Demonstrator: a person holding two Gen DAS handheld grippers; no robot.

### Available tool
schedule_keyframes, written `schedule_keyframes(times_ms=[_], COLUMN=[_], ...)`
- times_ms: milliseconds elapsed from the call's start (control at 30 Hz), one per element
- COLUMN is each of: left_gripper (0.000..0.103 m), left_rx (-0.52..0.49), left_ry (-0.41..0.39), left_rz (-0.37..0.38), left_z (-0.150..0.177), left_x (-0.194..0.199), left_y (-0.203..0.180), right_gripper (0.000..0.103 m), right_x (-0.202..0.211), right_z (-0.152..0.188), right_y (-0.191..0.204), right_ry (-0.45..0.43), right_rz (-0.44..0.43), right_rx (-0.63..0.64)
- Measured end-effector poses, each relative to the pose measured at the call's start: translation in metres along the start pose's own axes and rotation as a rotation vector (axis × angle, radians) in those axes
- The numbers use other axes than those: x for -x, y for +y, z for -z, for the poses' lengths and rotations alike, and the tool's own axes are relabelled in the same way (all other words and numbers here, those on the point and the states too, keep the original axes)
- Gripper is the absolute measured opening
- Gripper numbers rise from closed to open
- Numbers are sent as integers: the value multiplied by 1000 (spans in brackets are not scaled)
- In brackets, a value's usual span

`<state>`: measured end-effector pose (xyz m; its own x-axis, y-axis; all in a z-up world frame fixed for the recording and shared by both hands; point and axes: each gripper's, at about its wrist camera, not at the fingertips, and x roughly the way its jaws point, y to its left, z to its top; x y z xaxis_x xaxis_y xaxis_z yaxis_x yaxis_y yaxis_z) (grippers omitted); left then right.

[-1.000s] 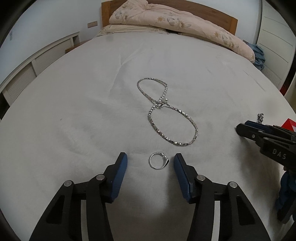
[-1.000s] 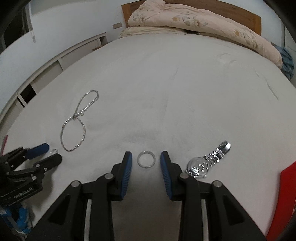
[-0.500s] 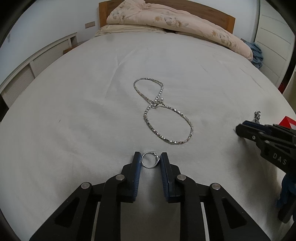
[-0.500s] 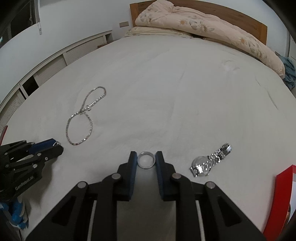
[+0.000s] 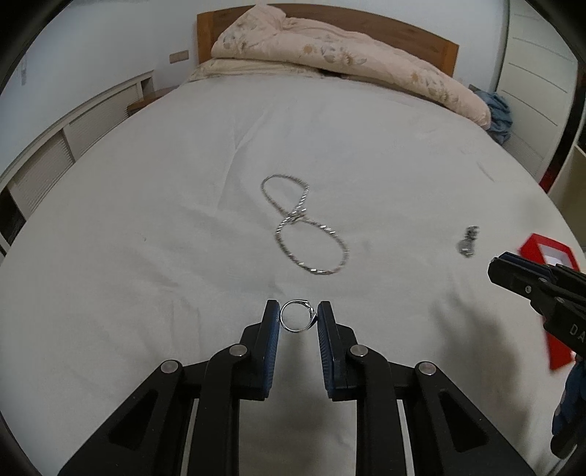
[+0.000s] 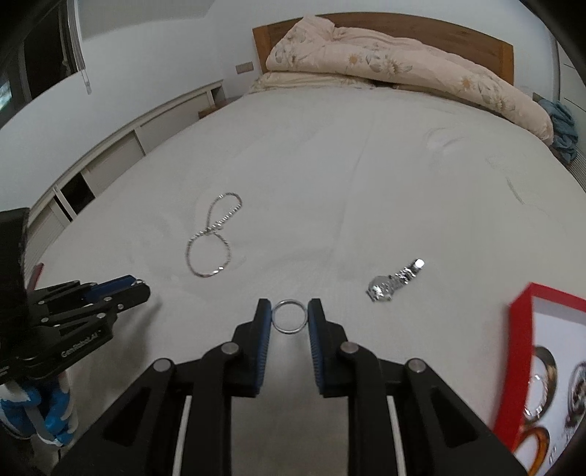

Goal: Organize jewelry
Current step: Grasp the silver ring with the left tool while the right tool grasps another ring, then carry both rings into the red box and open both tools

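Note:
My left gripper [image 5: 298,318] is shut on a silver ring with a small setting [image 5: 297,321] and holds it above the white bed sheet. My right gripper [image 6: 289,315] is shut on a plain silver ring [image 6: 289,317], also lifted off the sheet. A silver chain necklace [image 5: 304,227] lies in a figure-eight ahead of the left gripper; it also shows in the right wrist view [image 6: 212,238]. A silver watch [image 6: 395,281] lies right of the right gripper and shows blurred in the left wrist view [image 5: 467,242]. A red jewelry box [image 6: 520,322] sits at the right.
A folded floral quilt [image 5: 348,55] lies at the wooden headboard [image 5: 403,33]. White low cabinets [image 6: 110,157] run along the left of the bed. A blue cloth [image 5: 498,113] lies at the bed's far right. The other gripper shows at each view's side [image 5: 531,285] [image 6: 91,304].
Both grippers closed on their rings and then rose from the sheet with them. The views now look from higher and the red box has come into sight.

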<state>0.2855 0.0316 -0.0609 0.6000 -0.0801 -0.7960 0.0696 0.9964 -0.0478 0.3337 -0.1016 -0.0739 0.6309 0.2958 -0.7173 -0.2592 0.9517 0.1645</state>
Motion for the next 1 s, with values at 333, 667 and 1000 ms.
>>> schedule_keyframes(times_ms=[333,667,1000], left_gripper=[20,20,20], left_rx=[-77,-213,-348], left_ry=[-42,-27,43], left_rz=[94,231,336], left_z=[-2,-1,15], left_x=[46,55,26], left_y=[-64,-179,-295], right_gripper=[19,19,19], right_x=[91,154,158], right_z=[22,74,128], right_y=[-23,-116,-213], right_ry=[-73,-84,-7], right_rz=[43,168,249], right_rx=[-38,-158,-255])
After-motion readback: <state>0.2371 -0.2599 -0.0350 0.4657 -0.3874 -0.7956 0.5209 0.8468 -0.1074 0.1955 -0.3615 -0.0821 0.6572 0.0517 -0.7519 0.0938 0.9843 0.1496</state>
